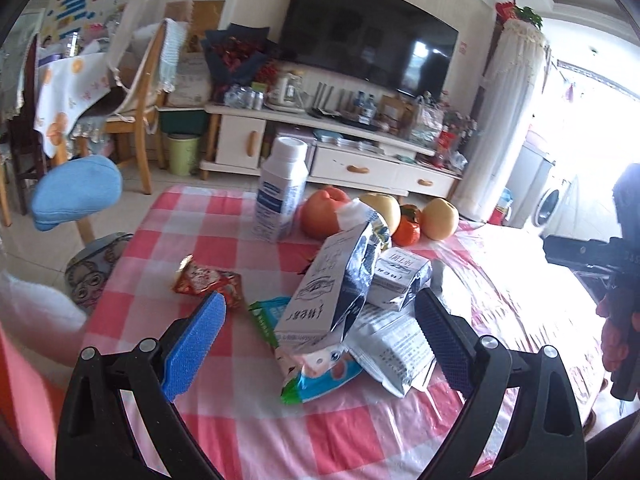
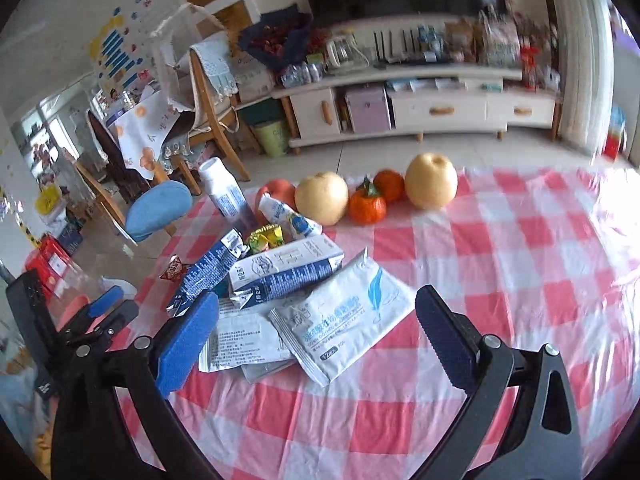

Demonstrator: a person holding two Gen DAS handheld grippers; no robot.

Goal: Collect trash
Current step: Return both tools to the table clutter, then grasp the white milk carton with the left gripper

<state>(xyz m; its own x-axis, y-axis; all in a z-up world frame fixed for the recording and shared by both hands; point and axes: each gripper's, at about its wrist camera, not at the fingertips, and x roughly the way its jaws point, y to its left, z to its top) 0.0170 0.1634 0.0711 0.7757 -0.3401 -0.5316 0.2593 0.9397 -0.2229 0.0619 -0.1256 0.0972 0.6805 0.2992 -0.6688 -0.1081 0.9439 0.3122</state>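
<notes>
Between right gripper [image 2: 318,334] fingers: wrapper pile [image 2: 304,312]

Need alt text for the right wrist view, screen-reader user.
Open right hand-held gripper hovers over a trash pile of flattened cartons and wrappers on a red-checked tablecloth. Behind it stand a white bottle, pears and oranges.

In the left wrist view the tilted milk carton [image 1: 332,280] covers most of the green wrapper [image 1: 268,312] and part of the silver pouch [image 1: 394,354]. In the right wrist view the white wipes pack [image 2: 344,316] overlaps a printed sheet [image 2: 244,344]; the cabinet clutter [image 2: 460,44] is blurred, and the worktop [image 2: 520,260] runs past the picture's edge.
</notes>
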